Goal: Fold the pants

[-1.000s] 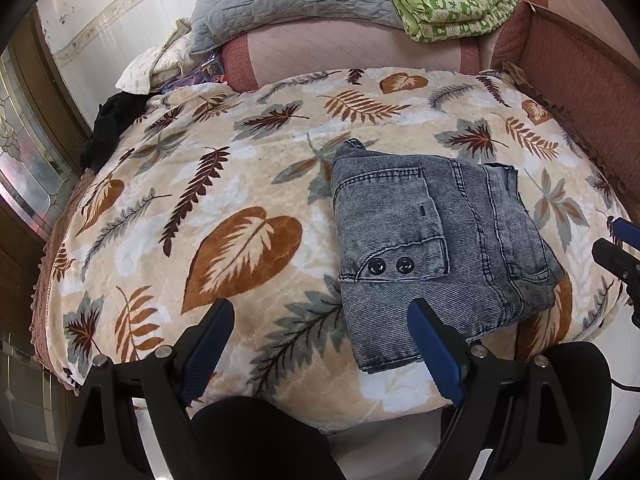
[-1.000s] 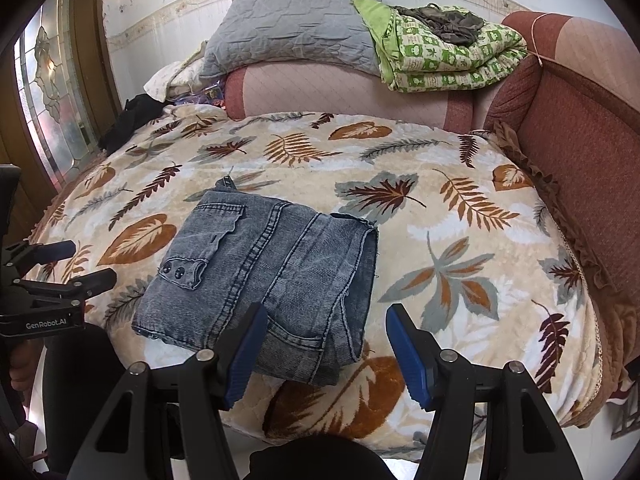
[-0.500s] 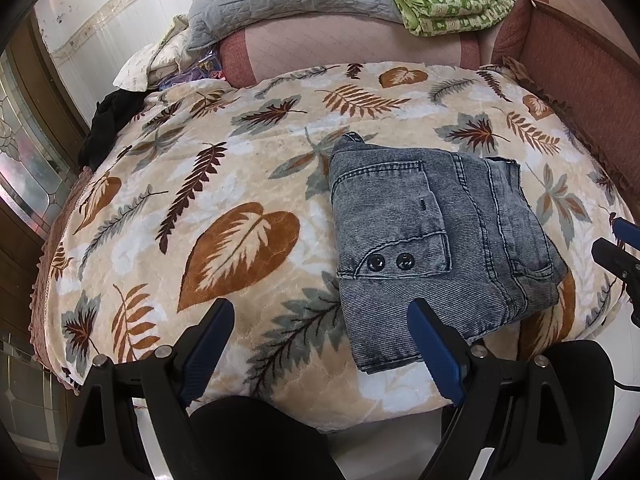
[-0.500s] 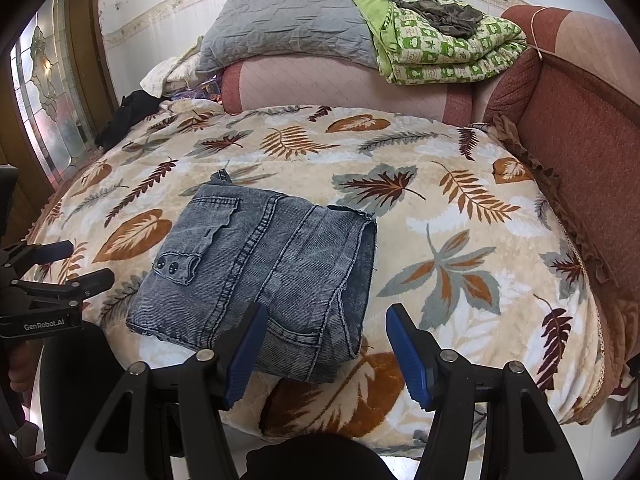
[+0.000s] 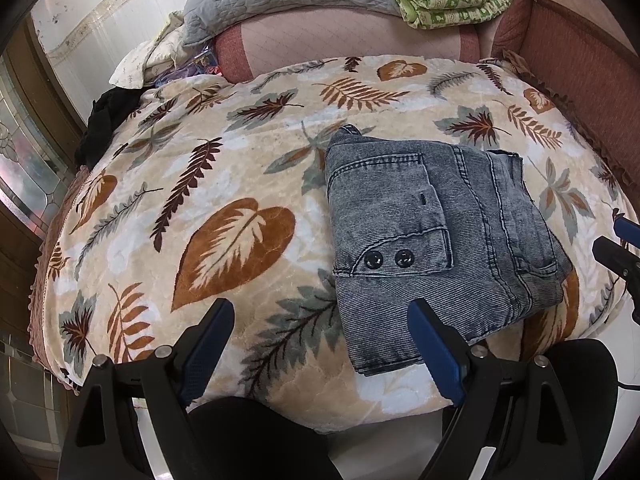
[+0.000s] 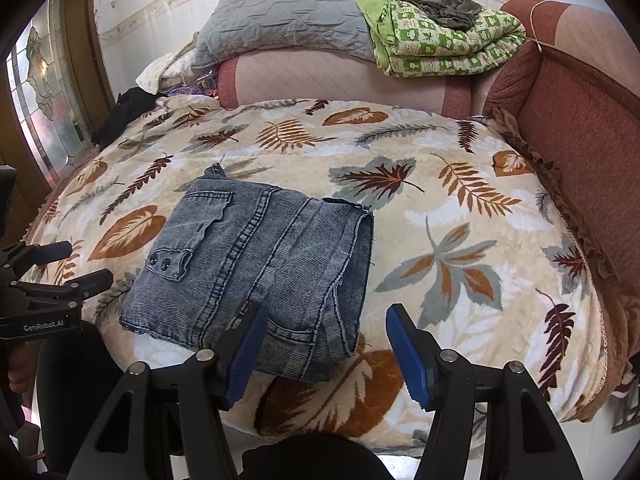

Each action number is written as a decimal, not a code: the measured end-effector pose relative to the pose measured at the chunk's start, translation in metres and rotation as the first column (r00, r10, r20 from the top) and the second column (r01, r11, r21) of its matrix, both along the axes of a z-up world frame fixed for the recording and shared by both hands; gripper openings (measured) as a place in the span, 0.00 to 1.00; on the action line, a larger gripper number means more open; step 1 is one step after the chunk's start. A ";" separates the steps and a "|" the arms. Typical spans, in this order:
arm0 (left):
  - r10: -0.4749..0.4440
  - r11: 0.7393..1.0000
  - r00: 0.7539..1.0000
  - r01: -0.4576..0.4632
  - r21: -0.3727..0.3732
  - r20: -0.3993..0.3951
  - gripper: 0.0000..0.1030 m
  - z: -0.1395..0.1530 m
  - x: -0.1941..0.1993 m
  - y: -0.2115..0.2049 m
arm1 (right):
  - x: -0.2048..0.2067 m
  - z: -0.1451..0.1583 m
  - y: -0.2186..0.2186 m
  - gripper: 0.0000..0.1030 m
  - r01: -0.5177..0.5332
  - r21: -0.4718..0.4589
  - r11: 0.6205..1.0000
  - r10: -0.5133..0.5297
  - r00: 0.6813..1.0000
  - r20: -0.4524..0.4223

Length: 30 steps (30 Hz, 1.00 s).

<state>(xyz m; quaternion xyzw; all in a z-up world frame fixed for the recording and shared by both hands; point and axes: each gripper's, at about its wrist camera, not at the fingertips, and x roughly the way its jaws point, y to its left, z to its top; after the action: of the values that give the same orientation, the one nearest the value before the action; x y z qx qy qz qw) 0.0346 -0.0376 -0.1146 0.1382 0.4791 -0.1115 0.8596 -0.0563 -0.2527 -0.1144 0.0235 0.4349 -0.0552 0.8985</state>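
Note:
Grey-blue denim pants (image 5: 432, 232) lie folded into a compact square near the front edge of the bed, pocket flap with two dark buttons on top; they also show in the right wrist view (image 6: 256, 268). My left gripper (image 5: 320, 344) is open and empty, held off the front edge, just left of the pants' near corner. My right gripper (image 6: 324, 348) is open and empty, held in front of the pants' near right corner. Each gripper shows at the edge of the other's view: the right (image 5: 616, 248), the left (image 6: 60, 268).
The bed carries a cream blanket with a leaf print (image 6: 460, 216). A grey pillow (image 6: 288, 20) and a folded green quilt (image 6: 444, 40) lie on the headboard bolster. A red padded side (image 6: 580, 132) runs along the right. Dark clothing (image 5: 108, 120) lies at the far left.
Both grippers have tipped slightly downward, so the bed and the pants sit a little higher in both views. The pants have not moved, and both grippers stay open.

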 end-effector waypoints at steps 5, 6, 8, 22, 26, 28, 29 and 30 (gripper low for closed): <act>0.000 1.000 1.000 0.000 0.004 -0.007 0.86 -0.003 0.002 -0.001 | 0.002 -0.003 -0.001 0.64 0.000 0.001 1.000 0.000 1.000 -0.007; 0.001 1.000 1.000 -0.001 0.005 -0.008 0.86 -0.004 0.002 -0.001 | 0.002 -0.004 -0.001 0.64 0.000 0.000 1.000 0.000 1.000 -0.010; 0.000 1.000 1.000 0.000 0.005 -0.010 0.86 -0.005 0.002 -0.001 | 0.003 -0.005 -0.001 0.64 0.000 -0.001 1.000 0.000 1.000 -0.014; 0.000 1.000 1.000 0.000 0.009 0.001 0.86 -0.001 0.002 -0.002 | 0.005 -0.005 -0.002 0.64 0.000 -0.005 1.000 0.000 1.000 -0.017; -0.002 1.000 1.000 0.002 0.012 0.006 0.86 0.001 0.003 -0.003 | 0.004 -0.004 -0.001 0.64 0.000 -0.008 1.000 0.000 1.000 -0.015; -0.005 1.000 1.000 0.005 0.018 0.009 0.86 0.001 0.003 -0.003 | 0.004 -0.004 -0.002 0.64 0.000 -0.009 1.000 0.000 1.000 -0.015; -0.004 1.000 1.000 0.004 0.024 0.013 0.86 0.001 0.005 -0.004 | 0.004 -0.004 -0.002 0.64 0.001 -0.009 1.000 -0.001 1.000 -0.016; -0.003 1.000 1.000 0.003 0.028 0.016 0.86 0.001 0.006 -0.003 | 0.005 -0.005 -0.002 0.64 0.002 -0.009 1.000 -0.002 1.000 -0.018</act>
<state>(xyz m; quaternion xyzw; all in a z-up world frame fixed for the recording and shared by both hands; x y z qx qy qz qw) 0.0404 -0.0410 -0.1134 0.1519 0.4738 -0.1049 0.8611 -0.0516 -0.2550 -0.1191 0.0193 0.4429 -0.0581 0.8945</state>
